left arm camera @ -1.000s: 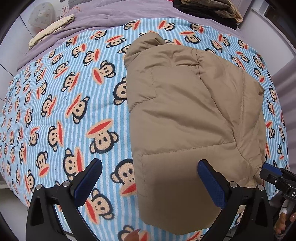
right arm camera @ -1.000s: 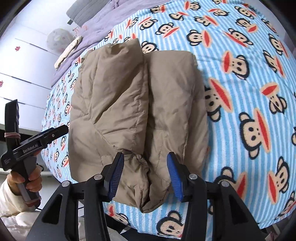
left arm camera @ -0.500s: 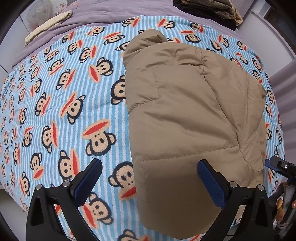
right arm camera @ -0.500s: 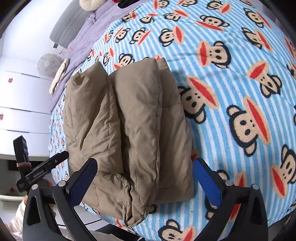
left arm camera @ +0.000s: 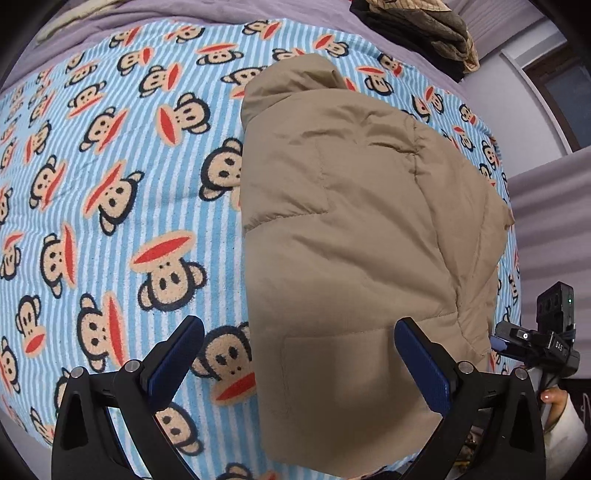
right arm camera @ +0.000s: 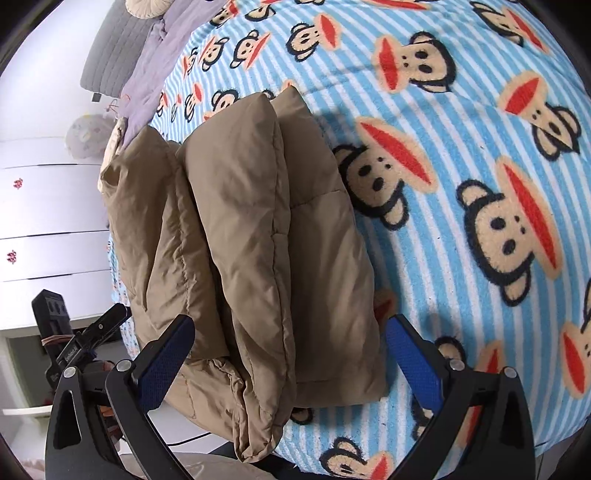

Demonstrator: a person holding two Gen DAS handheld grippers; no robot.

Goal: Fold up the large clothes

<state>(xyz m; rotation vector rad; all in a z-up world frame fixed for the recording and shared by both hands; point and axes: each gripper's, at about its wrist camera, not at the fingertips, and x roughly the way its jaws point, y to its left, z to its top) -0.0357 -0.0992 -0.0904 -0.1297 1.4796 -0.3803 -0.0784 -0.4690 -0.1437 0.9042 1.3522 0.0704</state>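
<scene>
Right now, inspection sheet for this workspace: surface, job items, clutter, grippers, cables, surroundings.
Surface: monkey-print striped blanket over a bed, purple sheet at the far end.
Job's things: tan puffer jacket, folded into a thick bundle, its near end hanging over the bed edge.
Clutter: pile of dark clothes at the far corner.
Grippers: left gripper open, holding nothing; right gripper open, jaws either side of the jacket's near end, no grip.
Cables: thin dark cable below the right gripper, unclear.
Surroundings: white drawers beside the bed; grey pillow.
</scene>
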